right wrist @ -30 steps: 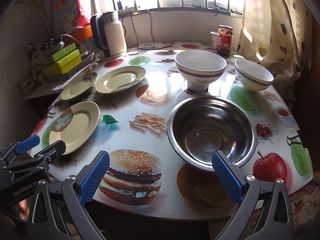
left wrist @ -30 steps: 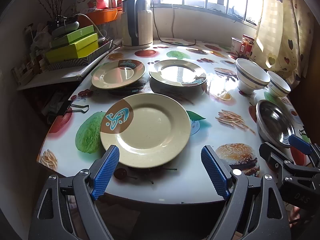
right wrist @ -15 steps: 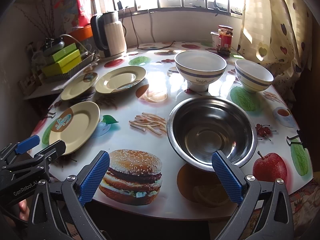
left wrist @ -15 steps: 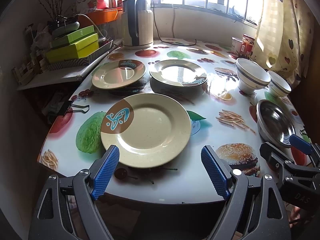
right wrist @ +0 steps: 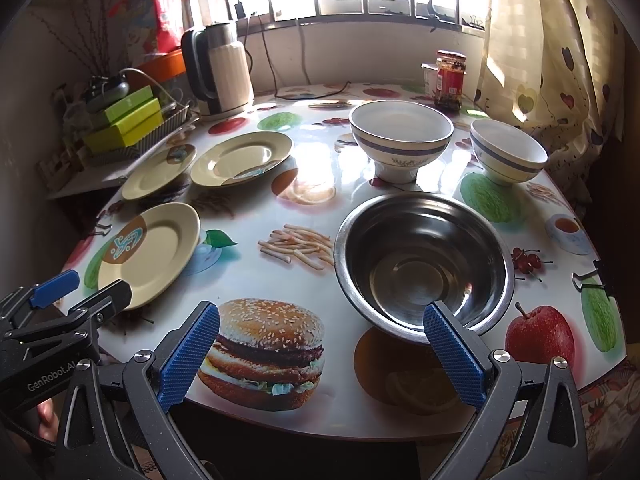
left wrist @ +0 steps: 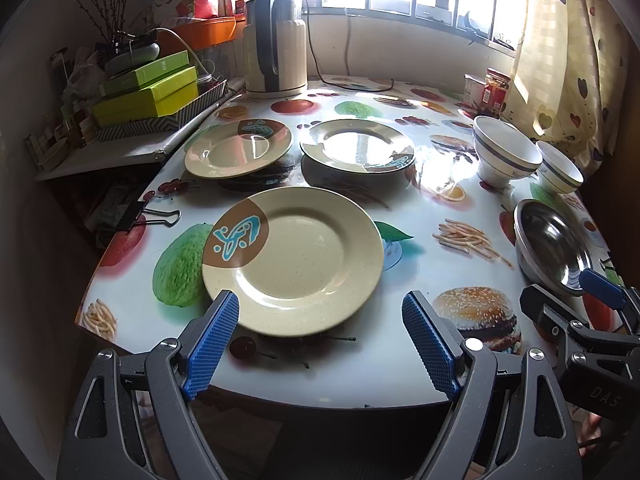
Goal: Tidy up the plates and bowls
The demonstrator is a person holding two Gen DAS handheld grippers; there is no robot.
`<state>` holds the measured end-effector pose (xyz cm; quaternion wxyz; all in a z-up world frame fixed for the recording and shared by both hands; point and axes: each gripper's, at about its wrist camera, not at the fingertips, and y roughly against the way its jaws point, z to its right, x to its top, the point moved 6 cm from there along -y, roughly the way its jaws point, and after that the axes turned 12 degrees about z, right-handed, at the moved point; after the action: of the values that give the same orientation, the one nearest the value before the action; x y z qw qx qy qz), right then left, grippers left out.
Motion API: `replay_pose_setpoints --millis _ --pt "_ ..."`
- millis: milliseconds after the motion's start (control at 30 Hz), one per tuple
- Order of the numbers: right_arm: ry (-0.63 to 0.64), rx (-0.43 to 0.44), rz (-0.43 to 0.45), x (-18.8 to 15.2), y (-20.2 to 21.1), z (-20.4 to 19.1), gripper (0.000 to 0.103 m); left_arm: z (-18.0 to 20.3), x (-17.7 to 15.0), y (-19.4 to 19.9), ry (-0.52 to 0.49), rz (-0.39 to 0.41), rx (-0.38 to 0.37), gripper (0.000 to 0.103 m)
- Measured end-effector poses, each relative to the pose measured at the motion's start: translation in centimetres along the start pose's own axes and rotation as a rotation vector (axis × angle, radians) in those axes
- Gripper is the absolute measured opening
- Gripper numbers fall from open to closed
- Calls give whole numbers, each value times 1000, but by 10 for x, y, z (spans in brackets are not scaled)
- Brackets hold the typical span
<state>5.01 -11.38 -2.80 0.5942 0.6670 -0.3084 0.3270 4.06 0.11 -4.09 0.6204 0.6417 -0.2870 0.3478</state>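
Three cream plates with brown-and-blue patches lie on the table: a near plate [left wrist: 294, 258] [right wrist: 150, 254], a far left plate [left wrist: 238, 148] [right wrist: 159, 171] and a far middle plate [left wrist: 357, 149] [right wrist: 241, 159]. A steel bowl [right wrist: 424, 264] [left wrist: 554, 246] sits at the right front. Two white bowls with blue bands stand behind it, a large one [right wrist: 401, 138] [left wrist: 506, 152] and a small one [right wrist: 508, 156] [left wrist: 559, 172]. My left gripper [left wrist: 322, 340] is open and empty just before the near plate. My right gripper [right wrist: 320, 354] is open and empty at the table's front edge, left of the steel bowl.
A kettle [left wrist: 276, 52] stands at the back by the window. Green boxes [left wrist: 150, 94] are stacked on a side shelf at left. A red jar [right wrist: 450, 80] stands at the back right beside a curtain [right wrist: 556, 52]. Binder clips [left wrist: 148, 216] grip the tablecloth's edges.
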Motion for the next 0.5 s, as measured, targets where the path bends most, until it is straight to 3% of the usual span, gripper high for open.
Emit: replay_pose_setpoints --millis 500 --pt "11 0 5 6 -5 2 103 -10 8 -7 13 9 0 84"
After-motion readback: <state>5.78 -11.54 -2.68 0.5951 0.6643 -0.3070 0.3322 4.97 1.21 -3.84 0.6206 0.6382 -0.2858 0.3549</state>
